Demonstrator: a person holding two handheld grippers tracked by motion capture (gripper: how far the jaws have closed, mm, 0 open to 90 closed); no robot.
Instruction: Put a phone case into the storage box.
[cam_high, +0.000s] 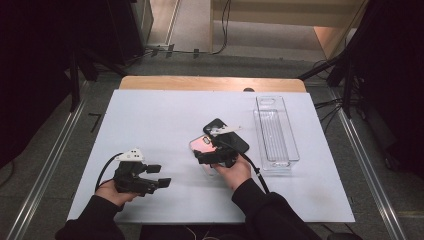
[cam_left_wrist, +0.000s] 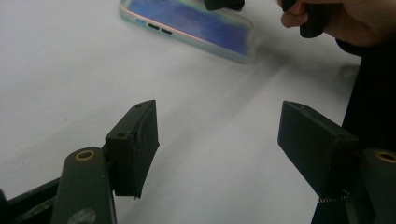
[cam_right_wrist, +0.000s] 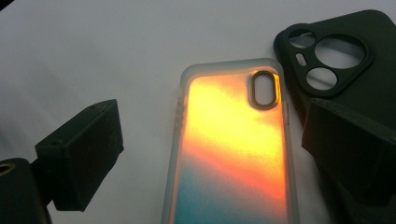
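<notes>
Iridescent orange-to-teal plastic phone case (cam_right_wrist: 233, 154) lies flat between your right claw (cam_right_wrist: 210, 158)'s open jaws — light, slick, bendy. Pinch its long edges. Left claw (cam_left_wrist: 217, 144) — released, idle.

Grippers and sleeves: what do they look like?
Both grippers, left and right, are black with two blocky black jaws on arms with brass-coloured pivot pins. Each carries a grey three-cornered plate on top and trails a black cable. The person wears dark long sleeves.
</notes>
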